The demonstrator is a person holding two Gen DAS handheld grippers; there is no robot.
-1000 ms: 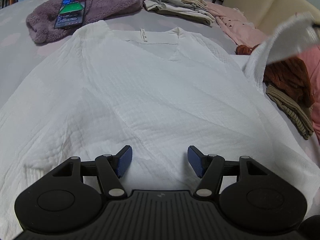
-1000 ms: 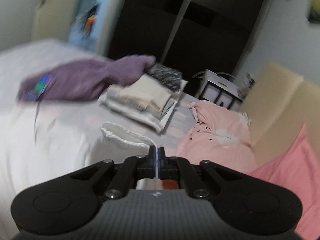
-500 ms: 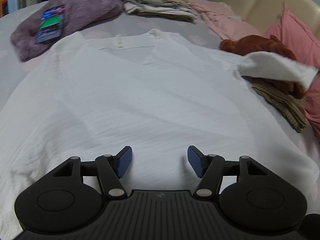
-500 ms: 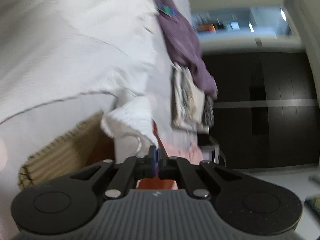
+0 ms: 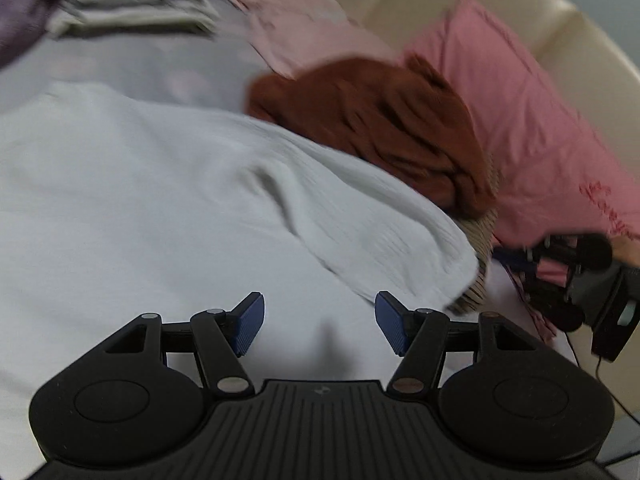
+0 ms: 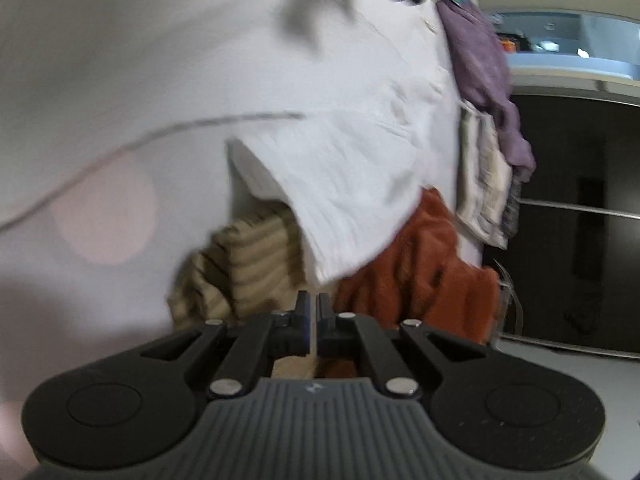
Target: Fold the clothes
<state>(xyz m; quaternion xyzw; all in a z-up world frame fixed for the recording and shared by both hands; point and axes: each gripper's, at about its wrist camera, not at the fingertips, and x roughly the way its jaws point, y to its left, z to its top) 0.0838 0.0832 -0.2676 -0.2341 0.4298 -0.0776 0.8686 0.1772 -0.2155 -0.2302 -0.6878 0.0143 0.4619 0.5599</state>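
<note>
I am working on a bed with a pale lilac cover printed with faint pink discs (image 6: 104, 212), where a white crinkled cotton blouse (image 5: 140, 200) lies spread flat across the middle, its right sleeve (image 6: 344, 196) draped off the body over a neighbouring heap. I judge the step in hand to be the sleeve fold: the body is laid out, the sleeve not yet brought across it. My left gripper (image 5: 319, 322) hovers over the lower body of the blouse with its blue-padded jaws standing well apart and nothing between them. My right gripper (image 6: 312, 316) sits just below the sleeve's cuff, its jaws drawn together; no cloth shows in the thin gap between them, so I judge the cuff is not held. The next move calls for taking the cuff and carrying it inward over the body. In the way: a rust-red fleecy garment (image 5: 384, 128) and a tan ribbed knit with dark stripes (image 6: 248, 256) lie under the sleeve, touching it, and could be caught up with it. Beyond them rest a pink pillow (image 5: 532, 120), a folded cream stack (image 6: 484, 184) and a mauve plush robe (image 6: 484, 64).
</note>
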